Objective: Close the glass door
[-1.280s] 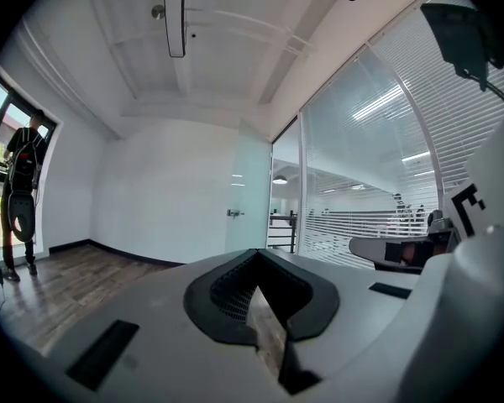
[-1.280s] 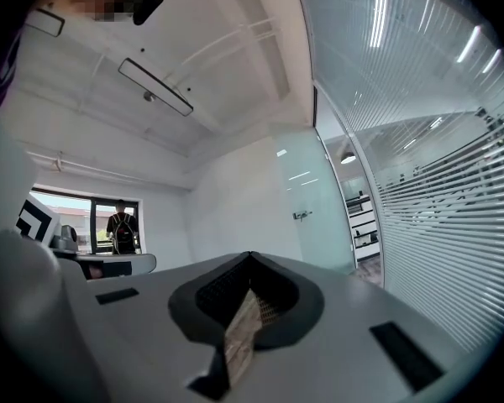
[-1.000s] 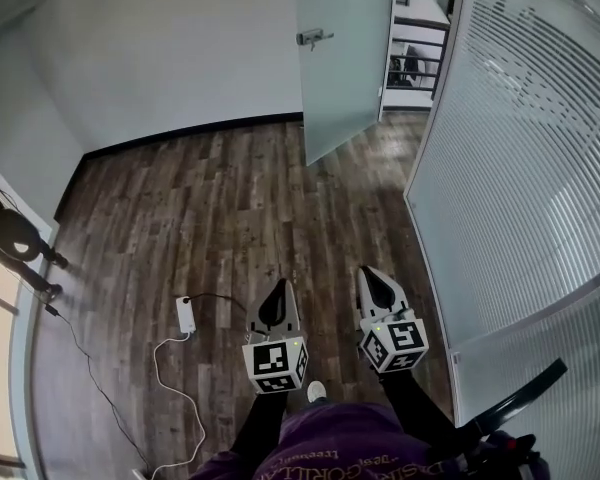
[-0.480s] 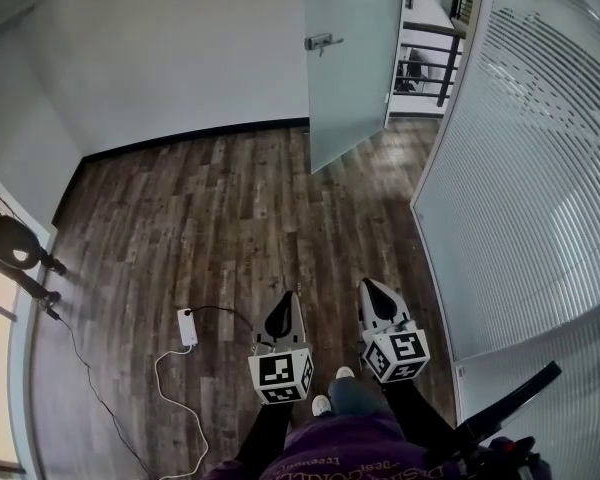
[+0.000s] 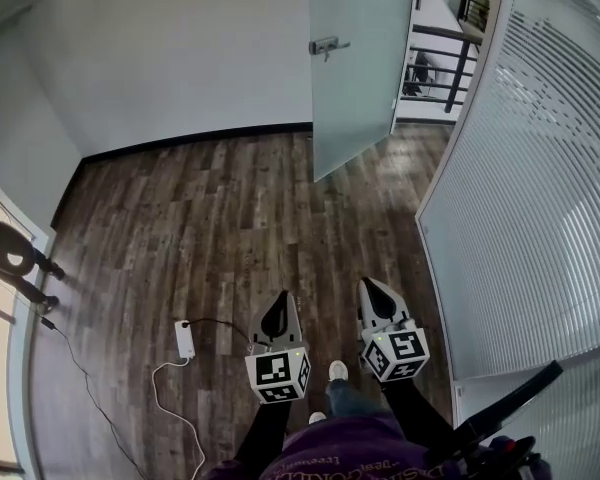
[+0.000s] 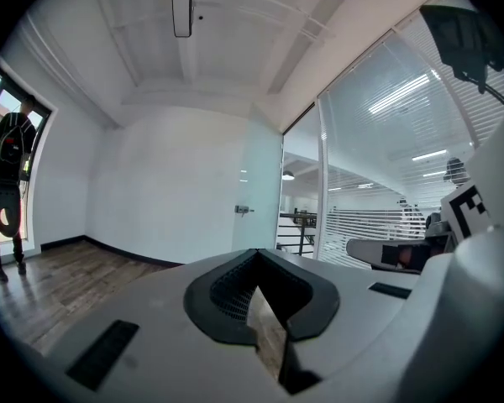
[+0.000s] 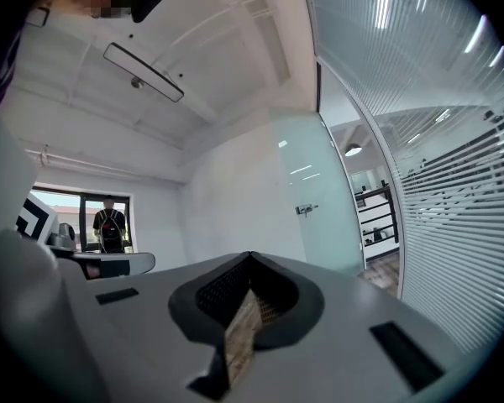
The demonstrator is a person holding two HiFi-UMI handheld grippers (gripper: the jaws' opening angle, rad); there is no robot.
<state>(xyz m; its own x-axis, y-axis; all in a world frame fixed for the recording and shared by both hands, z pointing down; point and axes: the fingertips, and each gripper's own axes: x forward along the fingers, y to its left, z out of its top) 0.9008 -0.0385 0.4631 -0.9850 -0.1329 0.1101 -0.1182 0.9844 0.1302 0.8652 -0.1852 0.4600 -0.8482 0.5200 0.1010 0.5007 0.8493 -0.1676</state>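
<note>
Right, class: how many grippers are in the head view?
2: the left gripper low centre over the floor; the right gripper beside it, nearer the glass wall. None hidden.

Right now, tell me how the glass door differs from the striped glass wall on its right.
The glass door is plain frosted; the glass wall carries fine horizontal stripes. The door bears a metal handle; the wall shows none. The door is a flat leaf swung open; the wall curves. Both are translucent and reach the floor.
</note>
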